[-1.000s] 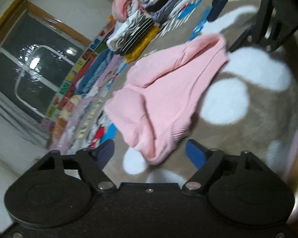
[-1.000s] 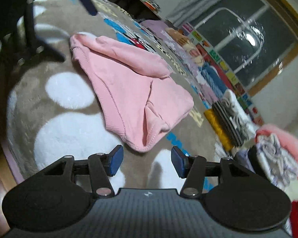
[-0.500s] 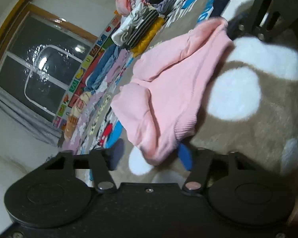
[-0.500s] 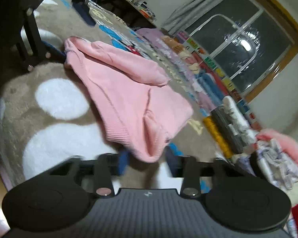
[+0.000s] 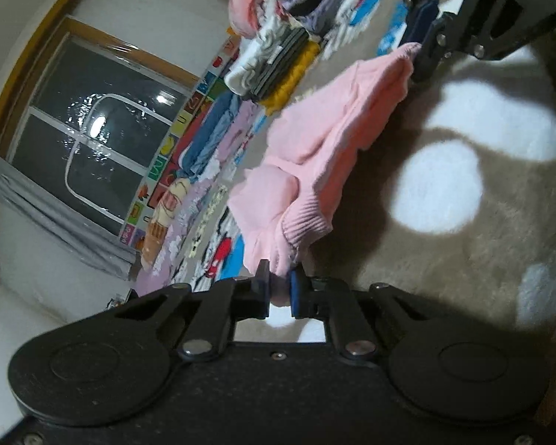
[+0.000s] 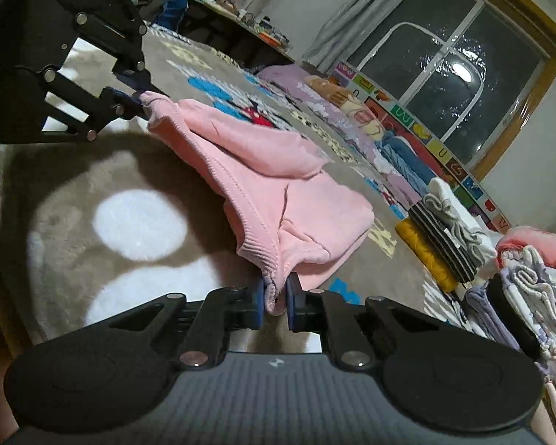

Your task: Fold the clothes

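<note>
**Both grippers clamped on the pink sweater, lifted off the rug**

Over the brown rug [image 5: 463, 259] with the big white spots, the pink sweater [image 5: 326, 148] is strung between the two tools. Left gripper [image 5: 278, 289] has its blue pads pinched tight on a ribbed corner of the hem, cloth bunched up between the fingers, so it's closed on fabric, no gap to speak of. Same deal on the other side: the right gripper [image 6: 274, 296] is squeezed onto the opposite ribbed corner, with a little wad of pink poking out below the pads.

From the right wrist view you can see the left tool up top-left with the corner of the sweater [image 6: 278, 193] nipped in its tips, and from the left wrist view the right gripper shows up top-right doing the mirror image. The ribbed hem runs as a sagging edge between the two grips, raised off the rug and throwing a dark shadow under it. The rest of the sweater droops away from that edge, and its far part looks like it's resting on the rug, with a sleeve folded across the top.

Off to the side is a row of folded clothes [image 6: 448, 237], including a striped one on a yellow one, plus a bigger pile [image 6: 530, 278] nearby. Dark window [image 6: 456, 70] with a grey curtain [image 6: 356, 11] in the back.
</note>
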Action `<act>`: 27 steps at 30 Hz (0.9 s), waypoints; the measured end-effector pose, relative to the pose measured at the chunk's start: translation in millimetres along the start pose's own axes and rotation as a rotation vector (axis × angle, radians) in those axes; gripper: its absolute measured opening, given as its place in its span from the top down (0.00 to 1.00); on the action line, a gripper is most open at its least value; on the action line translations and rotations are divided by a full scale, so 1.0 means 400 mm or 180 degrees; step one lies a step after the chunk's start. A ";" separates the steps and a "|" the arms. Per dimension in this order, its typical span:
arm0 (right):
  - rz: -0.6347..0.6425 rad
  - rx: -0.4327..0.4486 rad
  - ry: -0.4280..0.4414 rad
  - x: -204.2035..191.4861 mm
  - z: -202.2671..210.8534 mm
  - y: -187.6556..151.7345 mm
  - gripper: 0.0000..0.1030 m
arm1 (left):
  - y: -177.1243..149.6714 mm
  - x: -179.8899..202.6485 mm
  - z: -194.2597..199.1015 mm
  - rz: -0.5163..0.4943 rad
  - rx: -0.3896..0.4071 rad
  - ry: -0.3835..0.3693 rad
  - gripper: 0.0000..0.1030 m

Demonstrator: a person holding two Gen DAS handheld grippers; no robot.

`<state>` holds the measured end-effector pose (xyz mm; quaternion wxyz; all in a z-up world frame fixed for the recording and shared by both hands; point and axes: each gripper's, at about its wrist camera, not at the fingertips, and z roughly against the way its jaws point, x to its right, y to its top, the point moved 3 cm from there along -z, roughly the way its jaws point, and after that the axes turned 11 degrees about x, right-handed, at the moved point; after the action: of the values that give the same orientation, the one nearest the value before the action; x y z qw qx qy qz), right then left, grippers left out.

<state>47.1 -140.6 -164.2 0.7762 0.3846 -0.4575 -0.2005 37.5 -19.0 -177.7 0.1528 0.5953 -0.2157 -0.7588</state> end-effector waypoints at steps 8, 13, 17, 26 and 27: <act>-0.0050 0.0220 -0.0124 0.037 0.129 0.060 0.87 | 0.049 -0.070 0.091 0.0210 0.0147 0.0021 0.92; -0.0198 0.0414 -0.0266 0.085 0.159 0.102 0.87 | 0.085 -0.150 0.080 0.0614 0.0215 0.0048 0.92; -0.0417 0.0520 -0.0329 0.143 0.132 0.119 0.87 | 0.106 -0.218 0.024 0.0890 0.0213 0.0019 0.92; -0.0916 0.0522 -0.0245 0.274 -0.019 0.105 0.86 | 0.096 -0.310 -0.161 0.1358 0.0050 -0.0418 0.91; -0.1002 0.0509 -0.0221 0.289 -0.040 0.102 0.85 | 0.090 -0.311 -0.177 0.1413 0.0027 -0.0478 0.91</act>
<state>117.1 -185.2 -72.9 0.6859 0.5049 -0.4326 -0.2957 135.7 0.5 -68.9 0.2970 0.4758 -0.3553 -0.7478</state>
